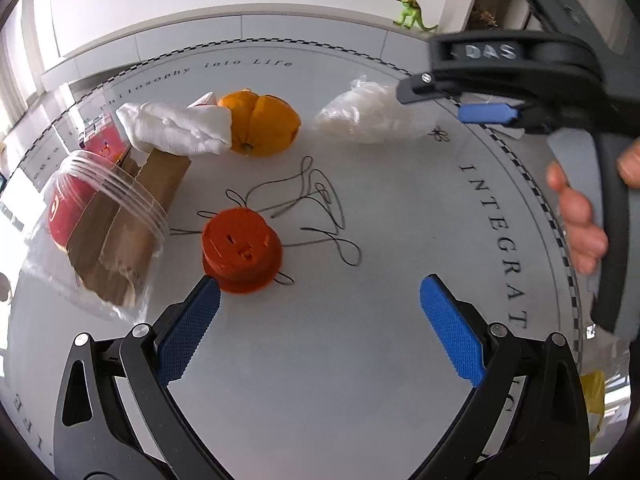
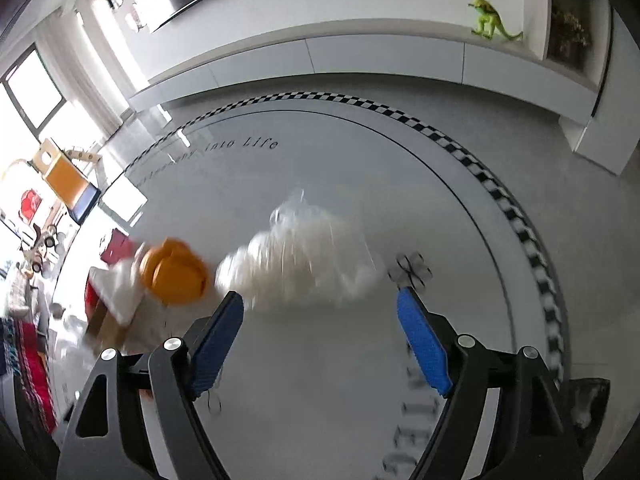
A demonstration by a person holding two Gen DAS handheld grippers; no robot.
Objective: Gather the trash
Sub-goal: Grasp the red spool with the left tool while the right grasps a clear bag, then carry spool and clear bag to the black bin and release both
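The step in hand looks like the approach to a first pick: both grippers hang over the round white table (image 1: 360,360) with nothing in either of them. The left gripper (image 1: 320,300) has its blue fingers spread wide, and the pad of one finger (image 1: 192,328) lies just beside the orange cap (image 1: 240,250), which sits near the middle of the table on the scribbled line drawing; whether that pad touches the cap I cannot tell. The right gripper (image 2: 320,312) also stands open, its fingers apart and empty, pointed down at the crumpled clear plastic bag (image 2: 304,264), which lies towards the far edge of the table, just ahead of the fingertips and not yet between them. In the left wrist view the same bag (image 1: 372,116) sits beside the orange peel (image 1: 260,124), with a white napkin (image 1: 176,128) draped against the peel and, towards the left edge, a clear plastic jar (image 1: 104,216) lying over brown paper (image 1: 120,248). No bin shows in either view. My reading is that the bag is the right gripper's target: the next move calls for bringing the open fingers forward and down until they straddle the bulk of the bag, then closing on a thick fold, since thin film may slip out of a shallow pinch. The left gripper would need to shift sideways to centre the cap between its fingers before closing.
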